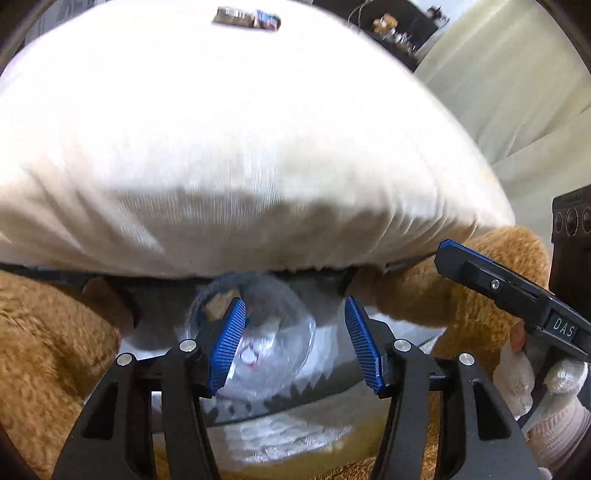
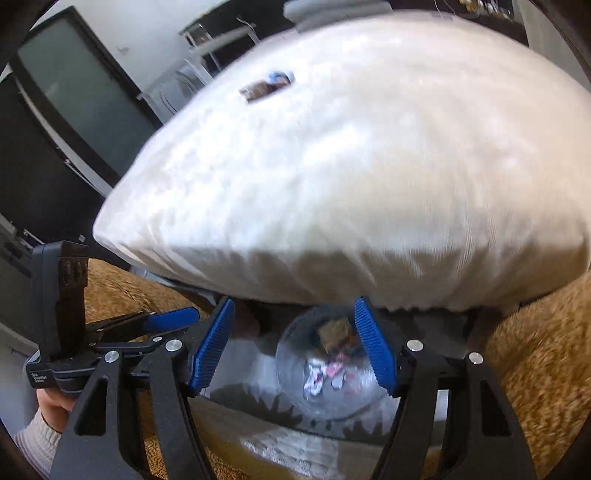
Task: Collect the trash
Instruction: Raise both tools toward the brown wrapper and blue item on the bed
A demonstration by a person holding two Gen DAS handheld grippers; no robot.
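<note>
Room: living space is showing behind the work area, with a dark flat television screen standing at the left of the right wrist view and pale cream upholstery filling the right of the left wrist view.
Surface: shaggy golden-brown rug is spreading under both tools.
Pillow: big white fabric pillow is bulging over most of both views, its lower seam hanging just above the tools.
Trash in bag: clear plastic bag is lying below the pillow's edge, with crumpled scraps showing through it.
Trash still out: small dark rectangular wrapper with a blue end is sitting on top of the pillow, well apart from the bag.
Left gripper: jaws are standing spread; one blue pad is overlapping the bag, yet neither is visibly pressing on it.
Right gripper: jaws are likewise spread with the bag behind them, pinching nothing.
Progress: judging by the scraps inside, collecting is partly done; the wrapper is waiting to be picked up.
Hidden: bag's mouth and its far side are tucked under the pillow, motion blur is smearing the contents, and the person's sleeved hand is cut off at the frame edge.
</note>
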